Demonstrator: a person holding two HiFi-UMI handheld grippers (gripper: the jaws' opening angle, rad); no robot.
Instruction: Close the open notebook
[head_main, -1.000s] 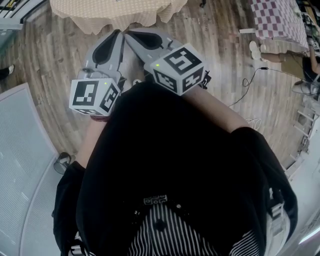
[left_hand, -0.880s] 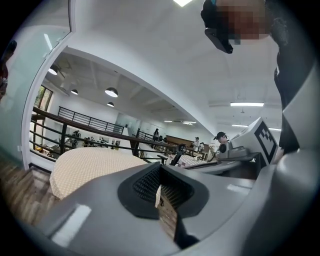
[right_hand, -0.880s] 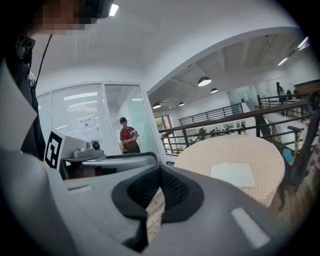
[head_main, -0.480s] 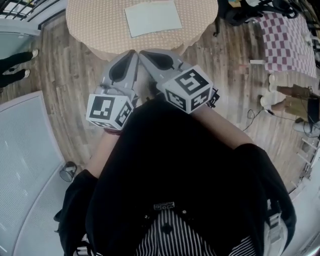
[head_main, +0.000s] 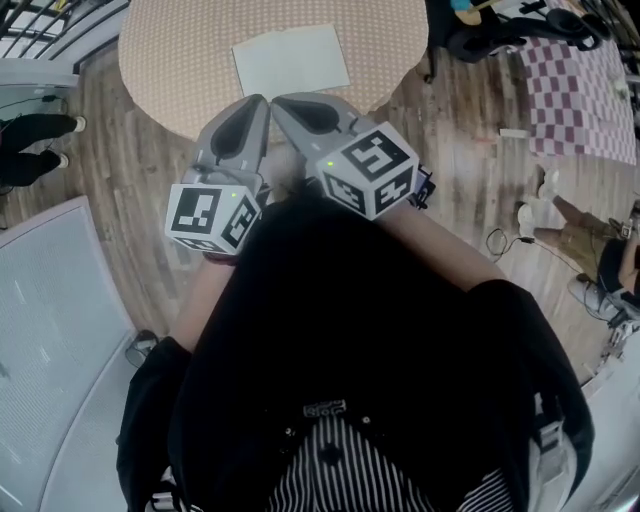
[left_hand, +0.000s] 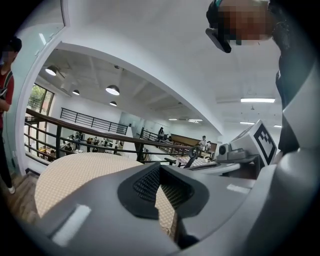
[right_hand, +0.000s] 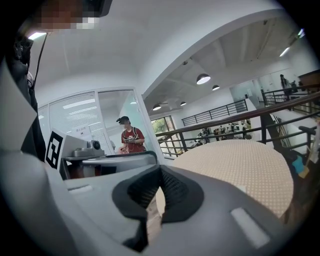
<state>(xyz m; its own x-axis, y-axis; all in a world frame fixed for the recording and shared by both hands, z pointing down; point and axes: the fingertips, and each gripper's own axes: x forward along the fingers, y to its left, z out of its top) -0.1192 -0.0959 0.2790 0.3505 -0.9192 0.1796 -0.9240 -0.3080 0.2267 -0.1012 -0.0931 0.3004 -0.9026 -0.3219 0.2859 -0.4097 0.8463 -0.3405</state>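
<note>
A pale notebook (head_main: 290, 58) lies flat, pages up, on a round table (head_main: 170, 60) with a beige dotted cloth, at the top of the head view. My left gripper (head_main: 255, 104) and right gripper (head_main: 283, 101) are held side by side in front of my body. Their tips are at the table's near edge, short of the notebook. Both are shut with nothing between the pads. The left gripper (left_hand: 160, 167) looks over the table's cloth (left_hand: 75, 172). The right gripper (right_hand: 160, 170) sees the table top (right_hand: 240, 162). Neither gripper view shows the notebook.
A table with a checked cloth (head_main: 575, 70) stands at the right, with a cable (head_main: 505, 240) on the wooden floor near it. A person's legs (head_main: 40, 130) are at the left, and a person in red (right_hand: 131, 137) stands beyond. A pale grey panel (head_main: 50, 330) lies at lower left.
Both grippers have travelled forward together with me toward the round table. The table, only an edge at first, has come into view with the notebook on it. The jaws stayed shut.
</note>
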